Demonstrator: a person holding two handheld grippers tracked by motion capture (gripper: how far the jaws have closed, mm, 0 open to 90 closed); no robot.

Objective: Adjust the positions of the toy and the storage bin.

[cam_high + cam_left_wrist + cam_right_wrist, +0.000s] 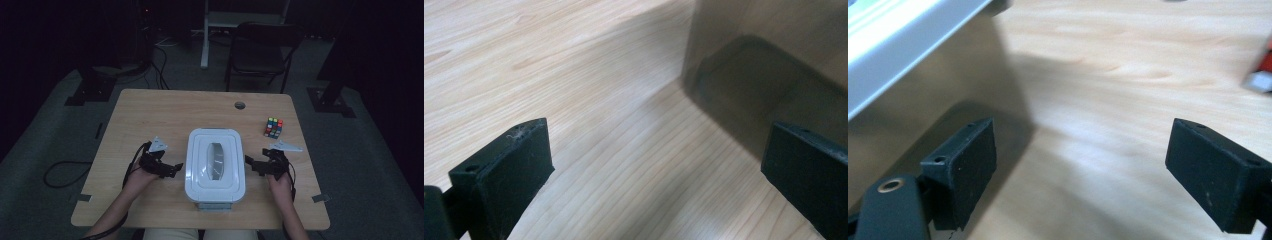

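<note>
A storage box with a white lid (pixel 215 165) stands near the table's front middle. My left gripper (pixel 174 168) lies just left of the box, pointing at its side. Its jaws are open over bare wood (pixel 656 135), and the box's translucent wall (pixel 764 65) is close ahead on the right. My right gripper (pixel 251 164) sits just right of the box, pointing at it. It is also open with nothing between its pads (pixel 1082 127); the lid's white rim (pixel 898 45) runs along the upper left there.
A colourful puzzle cube (pixel 273 127) sits on the wooden table (pixel 165 110) behind my right gripper. A cable hole (pixel 240 105) is near the far edge. A dark chair (pixel 262 50) stands beyond the table. A blurred red and grey thing (pixel 1260 75) is at the right edge.
</note>
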